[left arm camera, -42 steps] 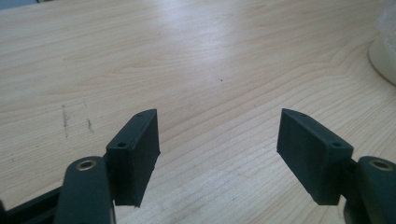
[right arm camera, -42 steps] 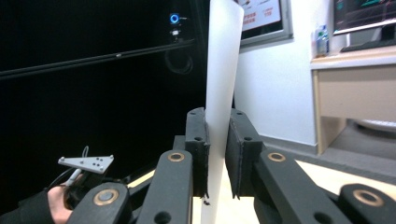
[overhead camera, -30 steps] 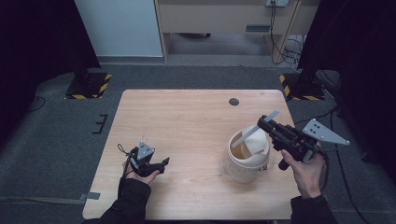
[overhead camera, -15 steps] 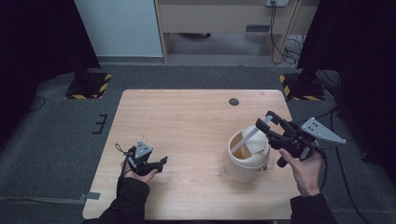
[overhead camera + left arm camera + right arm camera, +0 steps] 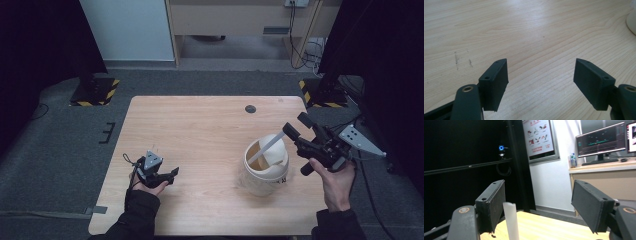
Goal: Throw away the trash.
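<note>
One white bucket point(image 5: 265, 167) sits on the table point(image 5: 200, 130), just left of the right gripper point(image 5: 299, 126). One white stick point(image 5: 265, 147) leans out of it, its tip beside that gripper's spread jaws. The left gripper point(image 5: 172, 173), jaws also apart, rests well away over bare wood. One dark disc point(image 5: 250, 109) lies beyond the bucket.

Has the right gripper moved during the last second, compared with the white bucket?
Yes. The right gripper has opened and drawn back from the white stick, toward the table's right edge, while the white bucket stays put.
</note>
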`<state>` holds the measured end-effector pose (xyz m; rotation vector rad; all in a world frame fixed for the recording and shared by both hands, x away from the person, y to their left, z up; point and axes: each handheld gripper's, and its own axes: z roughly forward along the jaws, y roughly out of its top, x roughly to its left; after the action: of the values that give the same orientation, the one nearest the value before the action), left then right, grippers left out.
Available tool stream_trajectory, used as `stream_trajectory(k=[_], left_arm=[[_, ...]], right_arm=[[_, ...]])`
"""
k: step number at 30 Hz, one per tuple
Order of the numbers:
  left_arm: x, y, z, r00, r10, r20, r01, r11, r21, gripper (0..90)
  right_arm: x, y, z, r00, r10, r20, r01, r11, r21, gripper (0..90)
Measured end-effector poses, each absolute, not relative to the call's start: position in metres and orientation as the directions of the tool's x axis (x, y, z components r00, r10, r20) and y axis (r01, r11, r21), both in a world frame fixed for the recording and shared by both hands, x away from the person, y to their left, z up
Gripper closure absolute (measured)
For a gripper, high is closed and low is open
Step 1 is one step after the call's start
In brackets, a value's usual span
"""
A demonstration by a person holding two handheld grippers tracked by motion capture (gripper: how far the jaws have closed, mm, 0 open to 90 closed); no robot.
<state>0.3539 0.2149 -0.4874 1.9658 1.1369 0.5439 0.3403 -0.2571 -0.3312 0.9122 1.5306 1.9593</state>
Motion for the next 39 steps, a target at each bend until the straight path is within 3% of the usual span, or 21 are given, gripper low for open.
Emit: stream_trajectory(k=[2, 3, 4, 6, 10, 18, 19, 20, 26, 32, 39], left_arm=[[0.354, 0.215, -0.488, 0.508, 0.861, -0.021, 0.526, -0.291, 0.799, 27.4], [0.354, 0.215, -0.488, 0.508, 0.861, -0.021, 0.526, -0.291, 0.799, 27.5], [0.354, 0.215, -0.488, 0.509, 0.861, -0.02, 0.526, -0.292, 0.799, 27.5], [0.354, 0.215, -0.488, 0.509, 0.861, -0.02, 0.526, -0.292, 0.799, 27.5], [0.354, 0.215, -0.488, 0.51, 0.86, -0.02, 0.526, -0.293, 0.798, 27.6], [0.354, 0.214, -0.488, 0.515, 0.857, -0.018, 0.527, -0.3, 0.795, 27.7], [0.354, 0.214, -0.488, 0.515, 0.857, -0.018, 0.527, -0.3, 0.795, 27.7], [0.354, 0.214, -0.488, 0.515, 0.857, -0.018, 0.528, -0.301, 0.794, 27.8], [0.355, 0.214, -0.488, 0.517, 0.856, -0.017, 0.528, -0.303, 0.793, 27.8], [0.355, 0.213, -0.489, 0.517, 0.856, -0.018, 0.531, -0.303, 0.791, 27.9], [0.354, 0.213, -0.489, 0.516, 0.857, -0.018, 0.53, -0.302, 0.793, 27.9]], right_arm=[[0.34, -0.252, -0.331, -0.669, 0.716, 0.197, 0.033, -0.237, 0.971, 29.2], [0.339, -0.25, -0.332, -0.675, 0.713, 0.192, 0.039, -0.225, 0.974, 34.2], [0.339, -0.246, -0.334, -0.686, 0.704, 0.181, 0.052, -0.201, 0.978, 44.8], [0.338, -0.239, -0.337, -0.702, 0.692, 0.17, 0.069, -0.171, 0.983, 54.1], [0.339, -0.227, -0.345, -0.729, 0.669, 0.145, 0.1, -0.106, 0.989, 64.6], [0.344, -0.217, -0.356, -0.73, 0.662, 0.166, 0.135, -0.099, 0.986, 59.5], [0.344, -0.217, -0.356, -0.729, 0.664, 0.168, 0.136, -0.1, 0.986, 56.9], [0.345, -0.218, -0.355, -0.722, 0.666, 0.187, 0.142, -0.122, 0.982, 46.2], [0.341, -0.223, -0.344, -0.721, 0.667, 0.189, 0.112, -0.157, 0.981, 35.3], [0.334, -0.234, -0.328, -0.724, 0.666, 0.182, 0.072, -0.19, 0.979, 33.7], [0.332, -0.241, -0.328, -0.712, 0.681, 0.17, 0.085, -0.157, 0.984, 42.6]])
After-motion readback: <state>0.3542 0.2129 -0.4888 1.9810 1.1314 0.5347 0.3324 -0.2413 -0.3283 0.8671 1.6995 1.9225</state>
